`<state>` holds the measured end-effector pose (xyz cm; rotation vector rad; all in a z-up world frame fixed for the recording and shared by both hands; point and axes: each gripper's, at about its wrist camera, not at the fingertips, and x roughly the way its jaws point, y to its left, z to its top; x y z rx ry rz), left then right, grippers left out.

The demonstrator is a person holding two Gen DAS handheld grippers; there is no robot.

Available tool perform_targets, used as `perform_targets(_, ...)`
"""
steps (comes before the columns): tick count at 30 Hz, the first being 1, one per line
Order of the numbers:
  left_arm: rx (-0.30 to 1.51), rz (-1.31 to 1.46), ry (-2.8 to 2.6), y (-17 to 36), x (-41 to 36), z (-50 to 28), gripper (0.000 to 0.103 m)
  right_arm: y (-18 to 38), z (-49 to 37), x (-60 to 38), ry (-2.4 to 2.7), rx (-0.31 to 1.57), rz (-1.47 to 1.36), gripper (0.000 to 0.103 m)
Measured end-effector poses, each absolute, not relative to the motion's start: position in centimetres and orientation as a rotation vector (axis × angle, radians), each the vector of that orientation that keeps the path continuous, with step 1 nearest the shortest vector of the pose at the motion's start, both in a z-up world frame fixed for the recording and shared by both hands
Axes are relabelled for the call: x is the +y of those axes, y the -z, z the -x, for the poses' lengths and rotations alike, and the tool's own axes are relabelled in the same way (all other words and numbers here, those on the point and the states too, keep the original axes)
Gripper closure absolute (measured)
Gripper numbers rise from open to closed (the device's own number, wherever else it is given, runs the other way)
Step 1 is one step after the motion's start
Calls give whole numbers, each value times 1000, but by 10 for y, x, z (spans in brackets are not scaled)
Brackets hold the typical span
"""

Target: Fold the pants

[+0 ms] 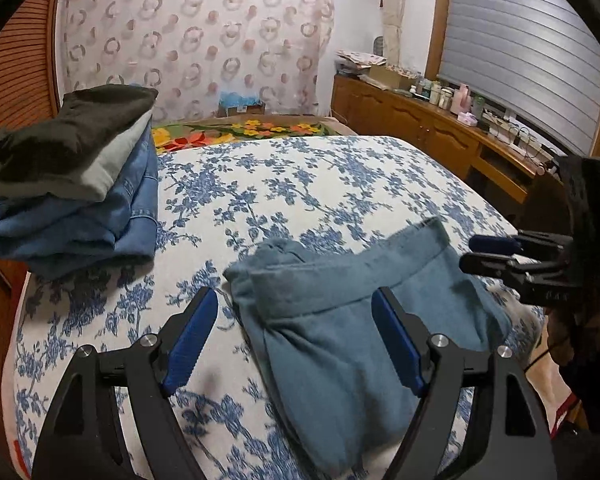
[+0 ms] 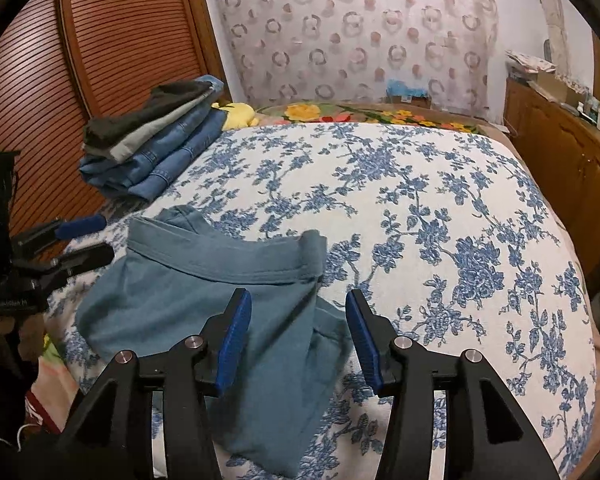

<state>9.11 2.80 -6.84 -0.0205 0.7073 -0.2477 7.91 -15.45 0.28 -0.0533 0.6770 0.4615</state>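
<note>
The teal pants (image 1: 340,344) lie on the floral bedspread (image 1: 300,184), waistband (image 2: 220,264) toward twelve o'clock, long axis running twelve to six. Both tools — left gripper (image 1: 294,340) and right gripper (image 2: 298,338) — are spread wide, holding nothing. The waistband corners should be pinched evenly; the leg ends are probably out of view.

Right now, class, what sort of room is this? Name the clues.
Most likely a bedroom in a home: a bed with a blue floral cover, a pile of folded clothes, and a wooden cabinet crowded with bottles.
</note>
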Motion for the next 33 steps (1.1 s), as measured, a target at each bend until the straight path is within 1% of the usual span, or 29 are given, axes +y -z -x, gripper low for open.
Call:
perform_targets(6, 755, 36, 227, 83, 36, -107, 23, 11, -93, -162, -418, 737, 29, 52)
perform_targets(14, 825, 70, 236, 100, 42, -114, 23, 15, -92, -164, -443, 758, -25, 52)
perform_targets(21, 846, 78, 234, 107, 44, -116, 23, 16, -91, -154, -434, 747, 2, 51)
perform_targets(26, 846, 75, 234, 107, 43, -117, 23, 18, -91, -137, -424, 734, 81, 51)
perform_targets(29, 847, 77, 237, 107, 42, -116, 23, 19, -88, -137, -409, 713, 100, 54)
perform_targets(31, 849, 81, 241, 107, 43, -119, 23, 21, -86, -138, -403, 704, 96, 59)
perform_targets(33, 856, 92, 244, 107, 43, -121, 23, 21, -86, -140, -404, 701, 90, 62)
